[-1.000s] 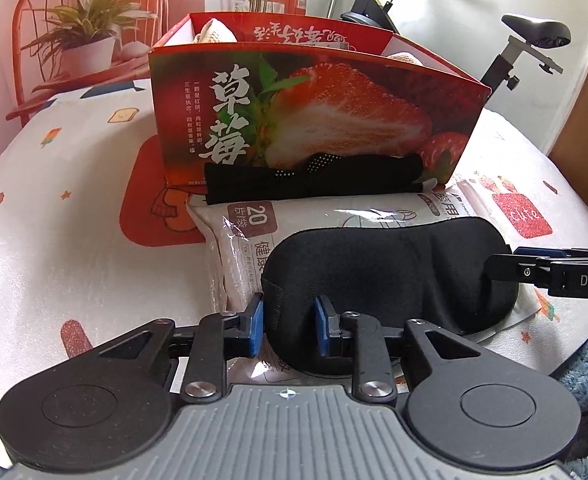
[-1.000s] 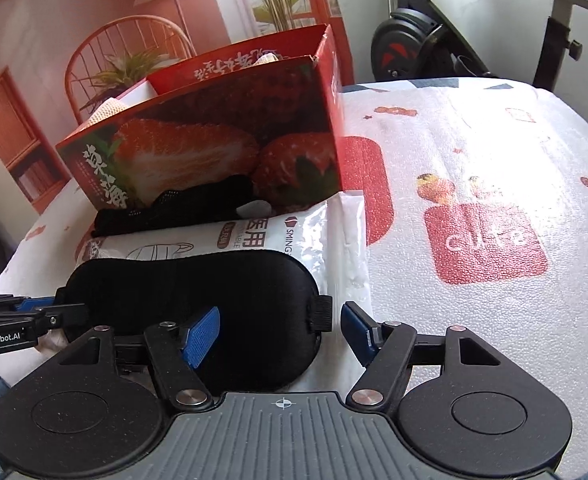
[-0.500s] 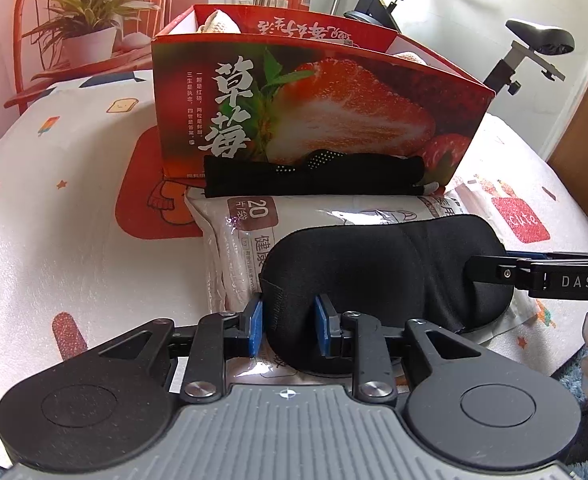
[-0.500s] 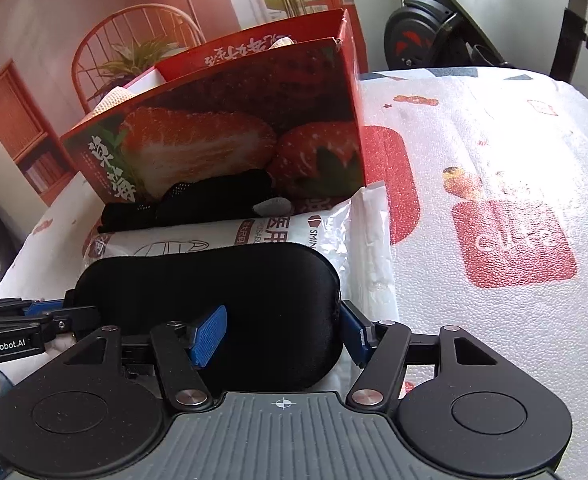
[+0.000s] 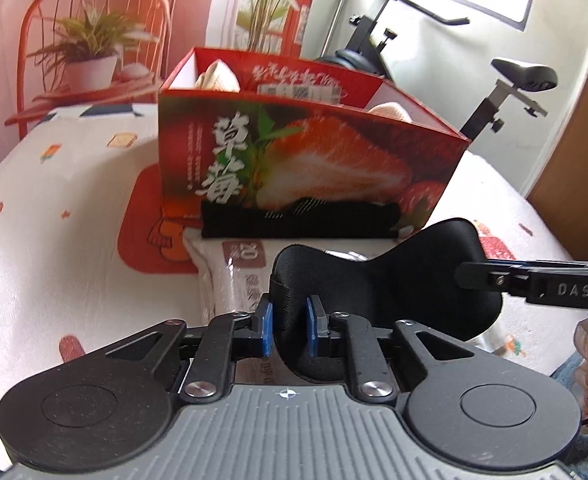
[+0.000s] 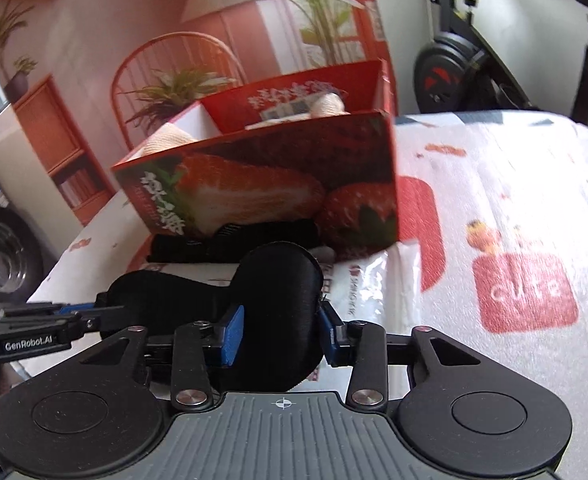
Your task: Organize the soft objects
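Observation:
A black padded sleep mask (image 5: 394, 280) hangs lifted between both grippers, above a white plastic pack of face masks (image 5: 230, 276). My left gripper (image 5: 288, 326) is shut on the sleep mask's left end. My right gripper (image 6: 280, 334) is shut on its right end (image 6: 278, 300). A black sock-like cloth (image 5: 298, 220) lies against the front of the red strawberry box (image 5: 314, 152). The box holds cream soft items (image 6: 326, 106). The right gripper's finger shows at the right in the left wrist view (image 5: 534, 280).
The table wears a white cloth with red cartoon prints (image 6: 526, 292). An exercise bike (image 5: 514, 80) stands behind the table at the right. A potted plant (image 5: 90, 64) and an orange chair stand at the back left.
Both grippers have lifted the sleep mask off the pack; it now sags in the middle. The right gripper has closed on the mask's end. Both views have risen.

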The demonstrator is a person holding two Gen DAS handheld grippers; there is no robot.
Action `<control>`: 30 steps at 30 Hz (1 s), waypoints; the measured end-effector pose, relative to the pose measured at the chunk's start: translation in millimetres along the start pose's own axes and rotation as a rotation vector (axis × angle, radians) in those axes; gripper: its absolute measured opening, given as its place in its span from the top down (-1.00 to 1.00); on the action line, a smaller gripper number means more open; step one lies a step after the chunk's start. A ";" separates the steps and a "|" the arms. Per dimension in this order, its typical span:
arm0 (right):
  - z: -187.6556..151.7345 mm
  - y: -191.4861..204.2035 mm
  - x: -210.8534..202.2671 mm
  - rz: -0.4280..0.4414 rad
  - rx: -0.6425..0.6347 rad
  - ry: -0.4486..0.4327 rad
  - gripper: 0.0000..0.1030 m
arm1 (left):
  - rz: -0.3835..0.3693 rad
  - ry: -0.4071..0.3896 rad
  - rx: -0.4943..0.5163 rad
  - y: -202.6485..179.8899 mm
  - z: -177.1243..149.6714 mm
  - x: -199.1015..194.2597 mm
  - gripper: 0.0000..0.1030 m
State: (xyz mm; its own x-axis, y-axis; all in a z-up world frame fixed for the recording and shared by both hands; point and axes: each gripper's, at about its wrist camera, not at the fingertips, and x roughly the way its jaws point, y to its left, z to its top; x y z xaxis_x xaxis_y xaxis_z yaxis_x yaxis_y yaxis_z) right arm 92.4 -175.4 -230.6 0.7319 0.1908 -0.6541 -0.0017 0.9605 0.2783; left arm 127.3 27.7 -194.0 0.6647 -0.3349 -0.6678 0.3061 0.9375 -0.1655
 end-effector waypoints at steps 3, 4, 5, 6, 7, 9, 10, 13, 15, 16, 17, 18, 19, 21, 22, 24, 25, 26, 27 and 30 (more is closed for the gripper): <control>1.1 8.4 -2.1 0.001 -0.048 -0.007 0.38 | -0.005 -0.008 0.004 -1.7 1.5 -0.9 0.69; 1.6 9.7 -2.9 0.000 -0.053 -0.009 0.40 | -0.005 -0.008 0.003 -1.8 1.7 -0.9 0.69; 2.0 9.7 -3.8 -0.001 -0.052 -0.010 0.40 | -0.006 -0.008 0.000 -1.2 1.5 -1.3 0.69; 2.0 8.9 -4.5 -0.004 -0.048 -0.011 0.41 | -0.007 -0.008 -0.003 -0.9 1.6 -1.1 0.69; 1.8 7.6 -4.9 -0.007 -0.042 -0.012 0.41 | -0.007 -0.008 -0.005 -0.7 1.8 -0.8 0.69; 0.6 4.3 -5.5 -0.011 -0.030 -0.012 0.42 | -0.007 -0.008 -0.010 -0.7 1.7 -0.4 0.70; 0.4 3.2 -5.5 -0.013 -0.026 -0.012 0.42 | -0.008 -0.008 -0.012 -0.5 1.9 -0.6 0.70; 1.4 2.1 -6.9 -0.010 -0.026 -0.018 0.44 | -0.012 -0.014 -0.014 0.9 2.7 -2.8 0.72; 3.9 3.1 -8.7 -0.005 -0.034 -0.027 0.45 | -0.012 -0.026 -0.012 1.0 6.1 -5.7 0.73; 5.5 3.4 -10.7 -0.004 -0.038 -0.035 0.45 | -0.013 -0.036 -0.012 0.7 8.0 -7.9 0.73; 7.5 3.8 -13.0 -0.002 -0.040 -0.045 0.45 | -0.014 -0.048 -0.011 0.5 10.0 -10.8 0.73; 9.8 3.4 -15.4 -0.001 -0.040 -0.054 0.45 | -0.015 -0.060 -0.010 0.1 12.3 -13.8 0.73; 12.2 2.8 -17.6 0.000 -0.038 -0.064 0.45 | -0.016 -0.072 -0.009 -0.2 14.7 -16.7 0.73; 17.3 1.8 -22.4 0.002 -0.034 -0.086 0.45 | -0.017 -0.091 -0.009 -0.6 19.7 -21.6 0.73; 20.0 1.5 -25.0 0.004 -0.032 -0.097 0.45 | -0.018 -0.100 -0.009 -0.6 22.6 -24.0 0.73; 26.2 1.8 -29.6 0.011 -0.035 -0.119 0.45 | -0.016 -0.121 -0.005 -0.9 28.5 -28.7 0.73; 29.0 2.4 -31.6 0.014 -0.041 -0.130 0.45 | -0.015 -0.132 -0.002 -1.6 31.5 -30.7 0.73; 32.8 2.9 -33.8 0.018 -0.047 -0.140 0.45 | -0.014 -0.141 0.000 -2.6 34.8 -31.6 0.73; 35.9 3.6 -35.5 0.021 -0.053 -0.149 0.45 | -0.014 -0.150 0.002 -2.8 37.8 -33.1 0.73; 47.1 5.3 -41.3 0.026 -0.064 -0.174 0.45 | -0.014 -0.174 0.001 -3.4 46.1 -37.4 0.73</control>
State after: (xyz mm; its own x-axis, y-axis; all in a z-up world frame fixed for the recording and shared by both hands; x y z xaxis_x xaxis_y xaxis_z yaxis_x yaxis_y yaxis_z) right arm 94.3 -187.7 -168.9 0.8378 0.1835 -0.5143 -0.0619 0.9677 0.2445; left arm 132.8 32.7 -135.1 0.7683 -0.3589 -0.5299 0.3164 0.9327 -0.1730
